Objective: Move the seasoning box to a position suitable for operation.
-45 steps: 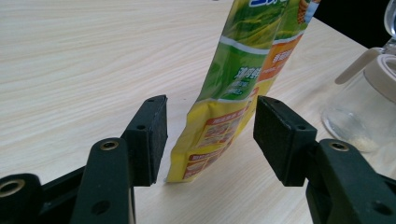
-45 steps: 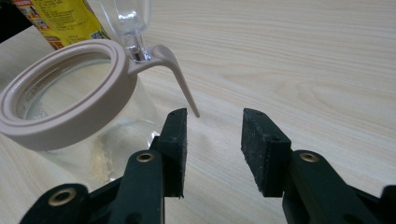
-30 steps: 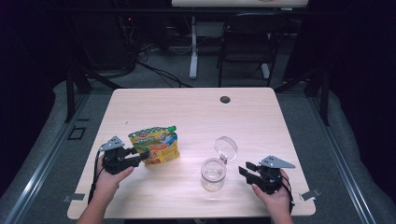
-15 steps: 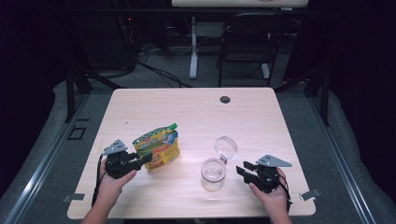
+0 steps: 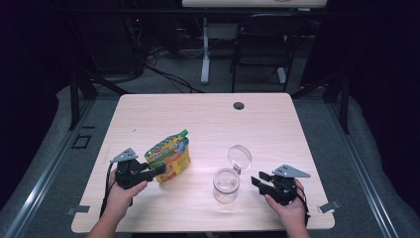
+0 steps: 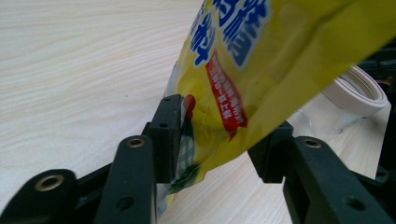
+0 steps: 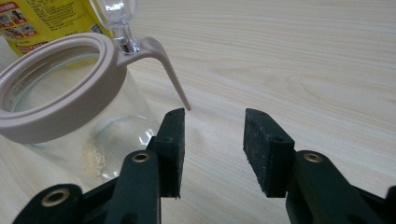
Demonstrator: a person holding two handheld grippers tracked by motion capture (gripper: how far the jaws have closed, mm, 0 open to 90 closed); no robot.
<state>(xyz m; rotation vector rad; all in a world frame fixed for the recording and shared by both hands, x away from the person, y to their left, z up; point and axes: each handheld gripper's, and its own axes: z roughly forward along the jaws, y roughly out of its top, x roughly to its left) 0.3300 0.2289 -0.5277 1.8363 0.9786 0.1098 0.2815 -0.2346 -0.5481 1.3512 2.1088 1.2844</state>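
Jaws of the left gripper (image 5: 157,171) sit either side of the lower corner of the yellow snack pouch (image 5: 170,156); in the left gripper view one jaw lies against the pouch (image 6: 261,60) edge, the other has a small gap beside it, so no firm clamp shows. They've just been closing then opening again w/ the pouch between them. Pouch is tilted, green cap (image 5: 183,133) pointing up and toward the far side, its bottom end at or near the surface (image 5: 208,114), left of centre, nearer the near edge. Right of it, apart from it, stands a clear glass jar (image 5: 226,185) w/ a beige rim, its round clear lid (image 5: 239,156) flipped open and standing up behind the mouth on the far side. In the right gripper view the jar (image 7: 74,116) is close at left, beige tab sticking out toward the jaws, a bit of pale powder at the bottom. Right gripper (image 5: 257,179) is just right of the jar, jaws parted w/ nothing between them, pointing at it but not touching; its hand (image 5: 289,208) rests near the near-right edge. Left hand (image 5: 121,196) comes in at near left. Small dark hole (image 5: 239,105) in the surface at the far side, well apart from the rest.
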